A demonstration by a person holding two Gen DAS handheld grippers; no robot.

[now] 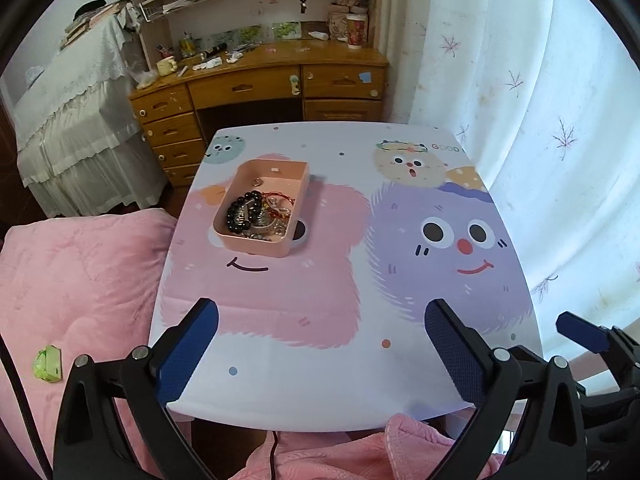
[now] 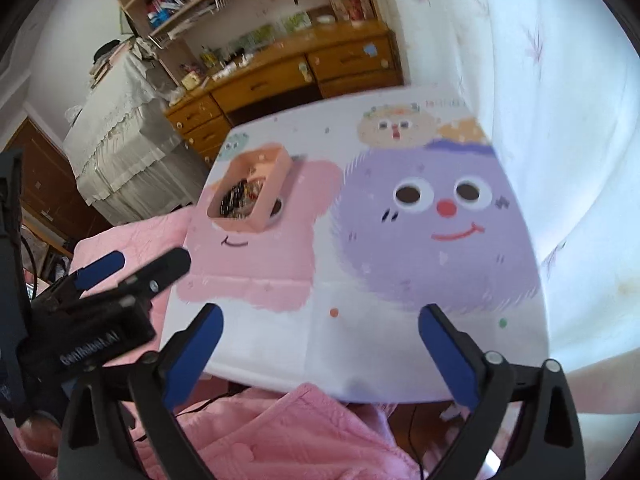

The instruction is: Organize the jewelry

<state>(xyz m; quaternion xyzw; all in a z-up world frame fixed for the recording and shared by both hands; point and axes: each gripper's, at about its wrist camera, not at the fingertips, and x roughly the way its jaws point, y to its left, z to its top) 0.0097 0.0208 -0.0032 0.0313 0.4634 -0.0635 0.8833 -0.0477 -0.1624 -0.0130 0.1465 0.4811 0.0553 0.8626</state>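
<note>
A pink open box point(image 1: 240, 246) stands on the far left part of the small cartoon-print table point(image 1: 320, 380). In it lie a black bead bracelet point(image 1: 242, 212), a red cord bracelet point(image 1: 282, 202) and other tangled jewelry. The box also shows in the right wrist view point(image 2: 276, 178), blurred. My left gripper point(image 1: 320, 320) is open and empty, above the table's near edge. My right gripper point(image 2: 320, 320) is open and empty, also near that edge. The left gripper shows in the right wrist view point(image 2: 140, 264), at left of the table.
A pink quilt point(image 1: 80, 280) lies left of and in front of the table, with a small green packet point(image 1: 48, 364) on it. A wooden desk point(image 1: 260, 84) with drawers stands behind the table. White curtains point(image 1: 540, 120) hang at right.
</note>
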